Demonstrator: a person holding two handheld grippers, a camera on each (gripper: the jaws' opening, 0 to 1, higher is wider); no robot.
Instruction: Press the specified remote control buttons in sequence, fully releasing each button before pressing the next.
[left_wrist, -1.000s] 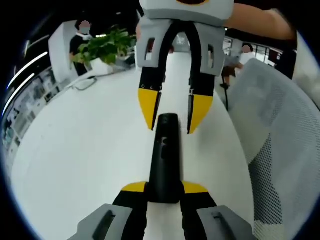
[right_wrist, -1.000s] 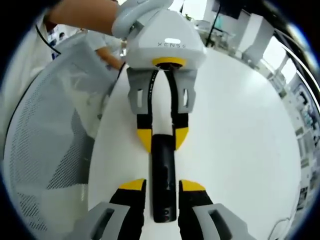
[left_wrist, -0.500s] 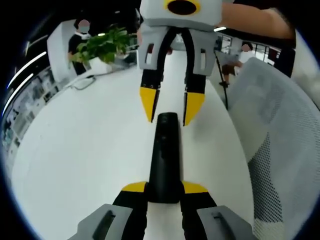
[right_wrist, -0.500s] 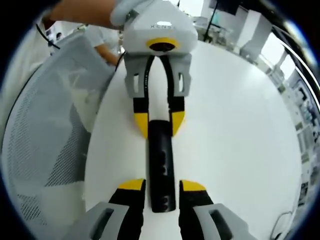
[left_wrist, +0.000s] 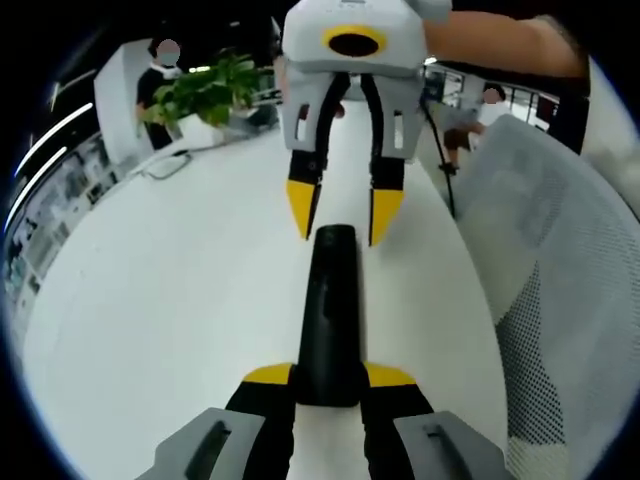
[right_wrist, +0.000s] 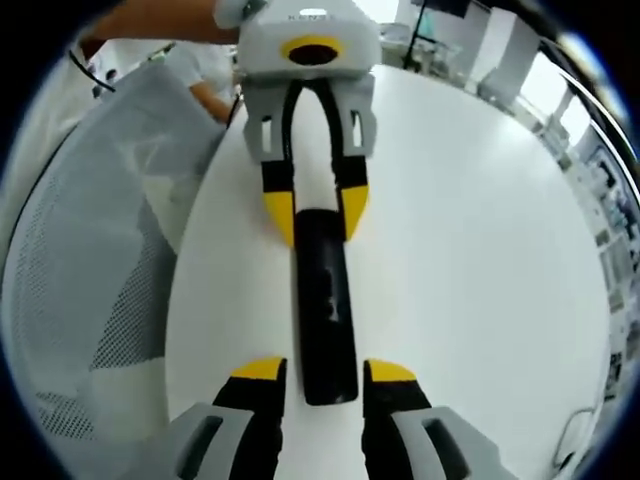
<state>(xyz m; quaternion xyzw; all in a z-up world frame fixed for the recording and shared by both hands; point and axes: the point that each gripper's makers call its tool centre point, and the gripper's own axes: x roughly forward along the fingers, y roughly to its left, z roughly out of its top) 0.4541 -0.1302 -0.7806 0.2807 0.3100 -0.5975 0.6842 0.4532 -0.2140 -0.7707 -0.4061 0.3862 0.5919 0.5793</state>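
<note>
A long black remote (left_wrist: 330, 310) lies lengthwise over the white table (left_wrist: 160, 290). My left gripper (left_wrist: 330, 375) is shut on its near end, one yellow tip on each side. In the left gripper view my right gripper (left_wrist: 344, 210) comes from the top, open, its yellow fingertips (left_wrist: 303, 205) just past the remote's far end and apart from it. In the right gripper view the remote (right_wrist: 325, 300) runs up from between my right gripper (right_wrist: 324, 372) jaws, which stand wide of it, to my left gripper (right_wrist: 316, 212) clamped on the other end. Small buttons show on the remote's top.
A white mesh chair (left_wrist: 560, 280) stands close along the table's edge, also in the right gripper view (right_wrist: 90, 260). A potted plant (left_wrist: 205, 92), a cable (left_wrist: 165, 165) and a standing person (left_wrist: 160, 75) are at the table's far end. A person's arm holds each gripper.
My right gripper has drawn back along the remote, away from my left gripper, so its tips now stand off the remote's end. The left gripper and the remote have stayed put.
</note>
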